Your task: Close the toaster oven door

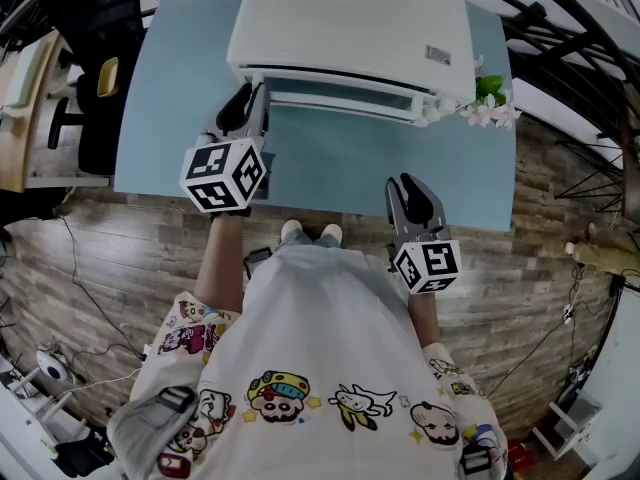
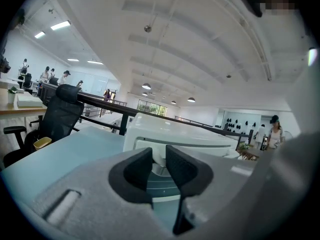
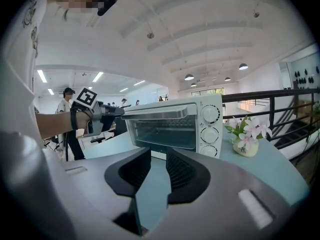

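The toaster oven (image 1: 345,18) sits on the blue table (image 1: 190,98) at the top centre of the head view, with its front facing the bottom of the frame. Its door (image 1: 340,96) is open. It juts out from the front toward the person, and its long axis runs left to right across the frame. In the right gripper view the door shows as a flat slab along the top of the opening, roughly level, with the rack bare beneath it.

The left tool (image 1: 246,103) is much the nearer one. It sits just at the door's left end, pointing toward the top of the frame, and its jaws are spread. In its own view the door's edge lies straight ahead, beyond the gap between the jaws. I cannot tell whether a pad touches the door, and nothing is pinched.

The right tool (image 1: 407,196) is well away from the door, at the lower right over the table's near edge. Its jaws are also spread, with only bare table between them.

Closing the door looks like a job for the left tool. From its place at the left end, the door's free edge would probably have to swing down and back against the oven front. Pushing at one end could twist the door or shift the oven on the table.
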### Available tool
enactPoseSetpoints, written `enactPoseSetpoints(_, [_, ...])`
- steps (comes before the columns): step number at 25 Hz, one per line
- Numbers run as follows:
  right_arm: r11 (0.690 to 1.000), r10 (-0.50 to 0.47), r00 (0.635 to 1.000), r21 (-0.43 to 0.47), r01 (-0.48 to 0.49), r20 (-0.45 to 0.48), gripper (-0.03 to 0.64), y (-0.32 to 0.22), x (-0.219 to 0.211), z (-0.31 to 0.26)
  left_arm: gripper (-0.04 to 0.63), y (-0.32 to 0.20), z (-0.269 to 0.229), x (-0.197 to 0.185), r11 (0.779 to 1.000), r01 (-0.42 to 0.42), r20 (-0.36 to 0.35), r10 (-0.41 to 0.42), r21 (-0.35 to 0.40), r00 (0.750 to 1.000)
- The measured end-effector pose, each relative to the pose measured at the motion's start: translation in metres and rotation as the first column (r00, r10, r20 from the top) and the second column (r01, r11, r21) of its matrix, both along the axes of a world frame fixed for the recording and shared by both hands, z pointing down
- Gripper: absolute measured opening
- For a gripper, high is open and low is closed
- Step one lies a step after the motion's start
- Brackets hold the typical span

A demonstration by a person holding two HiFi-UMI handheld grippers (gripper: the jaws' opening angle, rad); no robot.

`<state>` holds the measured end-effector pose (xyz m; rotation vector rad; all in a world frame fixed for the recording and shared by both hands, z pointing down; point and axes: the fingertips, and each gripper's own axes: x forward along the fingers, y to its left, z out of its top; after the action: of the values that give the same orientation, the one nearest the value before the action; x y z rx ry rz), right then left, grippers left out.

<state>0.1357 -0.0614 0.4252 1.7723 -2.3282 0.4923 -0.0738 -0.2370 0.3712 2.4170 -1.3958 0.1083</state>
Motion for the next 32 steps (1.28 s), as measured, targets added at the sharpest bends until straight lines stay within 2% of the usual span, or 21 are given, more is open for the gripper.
enactPoseSetpoints(18, [1.000,0.002,1.000,0.006,-0.002,-0.002,0.098,-0.006,-0.001,-0.004,0.086,-0.006,-0.007,0.003,0.999,-0.021,0.012,0.021,0.044,1.000])
enactPoseSetpoints(22, [1.000,0.007,1.000,0.015,-0.007,-0.002,0.098,-0.005,-0.001,-0.006,0.092,0.004,-0.007,0.004,0.997,-0.043,0.054,0.040,0.061,0.998])
enactPoseSetpoints(32, [0.999,-0.004,1.000,0.037,0.005,-0.015,0.097,0.002,-0.008,-0.014,0.092,0.053,-0.012,0.006,0.993,-0.102,0.049,0.099,0.065,0.994])
